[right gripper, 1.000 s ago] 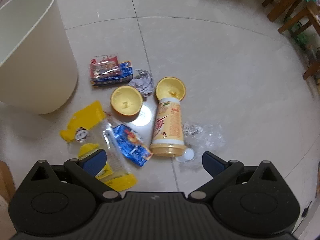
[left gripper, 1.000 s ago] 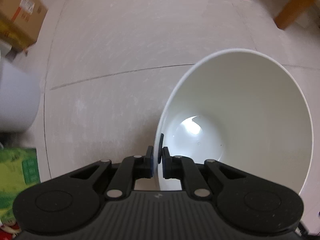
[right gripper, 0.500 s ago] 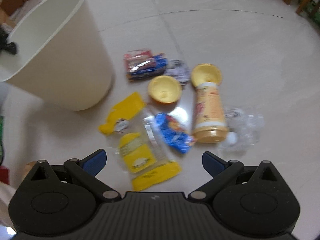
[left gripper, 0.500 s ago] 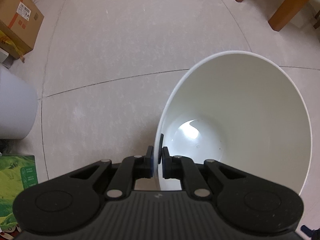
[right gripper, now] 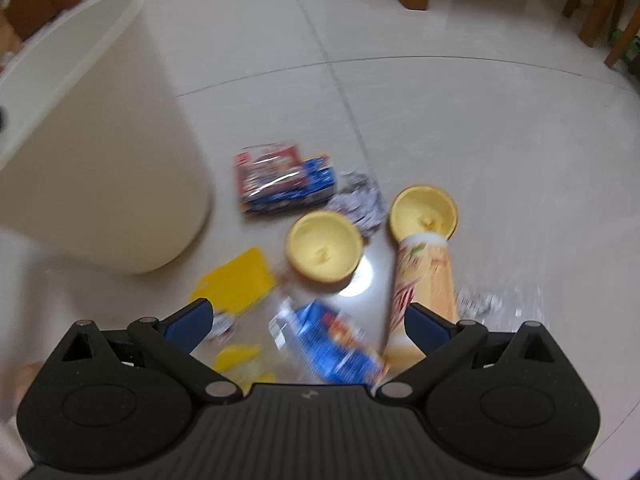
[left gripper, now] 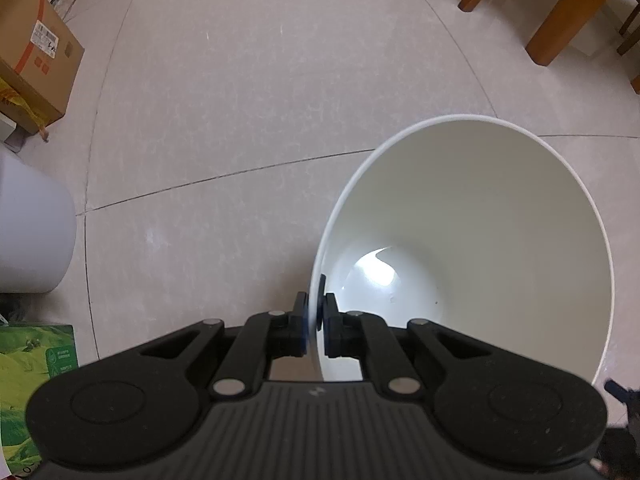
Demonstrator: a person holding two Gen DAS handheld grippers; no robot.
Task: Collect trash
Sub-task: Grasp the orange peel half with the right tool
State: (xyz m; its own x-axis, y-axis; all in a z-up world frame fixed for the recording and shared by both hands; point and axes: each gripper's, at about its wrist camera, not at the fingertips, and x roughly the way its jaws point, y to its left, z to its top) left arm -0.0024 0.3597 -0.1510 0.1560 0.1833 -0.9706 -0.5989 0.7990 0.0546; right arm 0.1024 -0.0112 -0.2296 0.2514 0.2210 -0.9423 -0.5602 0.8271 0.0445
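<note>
over the floor litter the right gripper (right gripper: 308,320) is hanging wide open above what is probably a blue wrapper (right gripper: 332,344), risking snagging neighbouring scraps, while the left gripper (left gripper: 316,320) is pinching the bin (left gripper: 500,208) rim.

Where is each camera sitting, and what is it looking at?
Left wrist: rides the left gripper, looks down into the white bin; its pads clamp the rim.
Right wrist: rides the right gripper, open, looks down at litter: blue wrapper, yellow cup, tall tube.
Both see the bin and tiled floor.
</note>
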